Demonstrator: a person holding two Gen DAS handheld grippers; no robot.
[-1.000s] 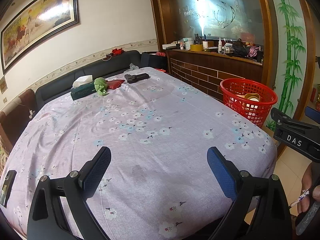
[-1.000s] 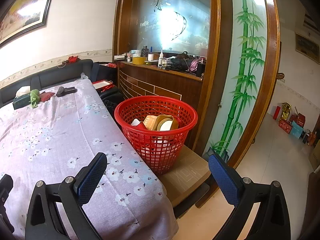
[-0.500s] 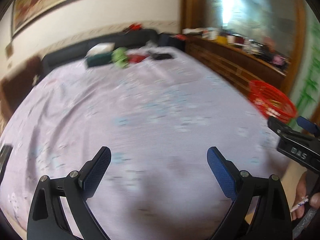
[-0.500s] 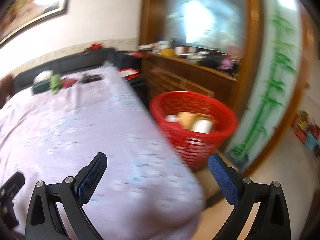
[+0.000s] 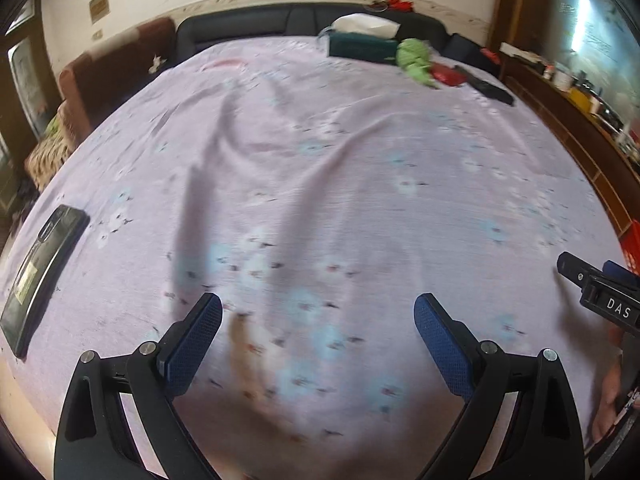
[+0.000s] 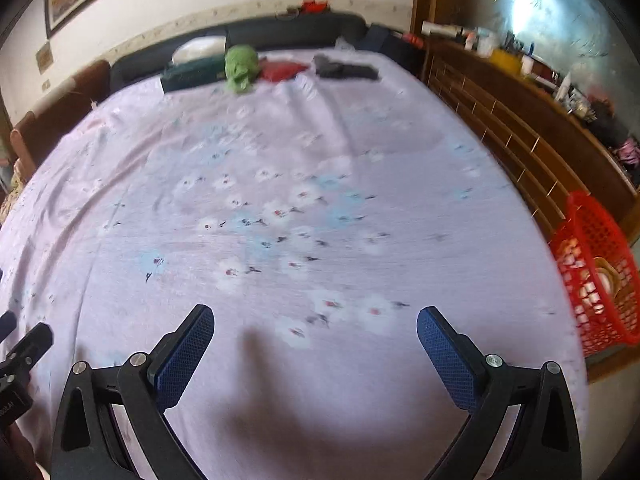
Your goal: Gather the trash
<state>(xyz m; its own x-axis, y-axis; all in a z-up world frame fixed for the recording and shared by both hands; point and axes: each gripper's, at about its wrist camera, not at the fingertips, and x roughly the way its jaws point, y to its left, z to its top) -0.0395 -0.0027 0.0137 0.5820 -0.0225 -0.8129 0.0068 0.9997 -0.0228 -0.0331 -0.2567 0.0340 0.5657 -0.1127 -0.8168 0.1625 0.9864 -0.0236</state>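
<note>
A red mesh trash basket (image 6: 600,276) stands off the right side of the bed, with cardboard and paper scraps in it; only a red sliver (image 5: 632,246) shows in the left wrist view. My left gripper (image 5: 318,340) hangs open over the near part of the floral sheet, holding nothing. My right gripper (image 6: 316,350) is open too, empty, above the sheet left of the basket. At the far headboard lie a crumpled green item (image 6: 240,66), a red pouch (image 6: 280,70), a dark tissue box (image 6: 192,74) and a black case (image 6: 344,70).
A pale purple floral sheet (image 5: 320,168) covers the bed. A black flat device (image 5: 40,276) lies at its left edge. A wooden counter (image 6: 520,112) cluttered with bottles runs along the right. A dark sofa back (image 5: 280,20) lines the far wall. The right gripper's body (image 5: 600,300) shows at the left view's right edge.
Both grippers swung left and tipped down toward the bed. The basket slid from the middle of the right view to its right edge. Both stayed open and empty.
</note>
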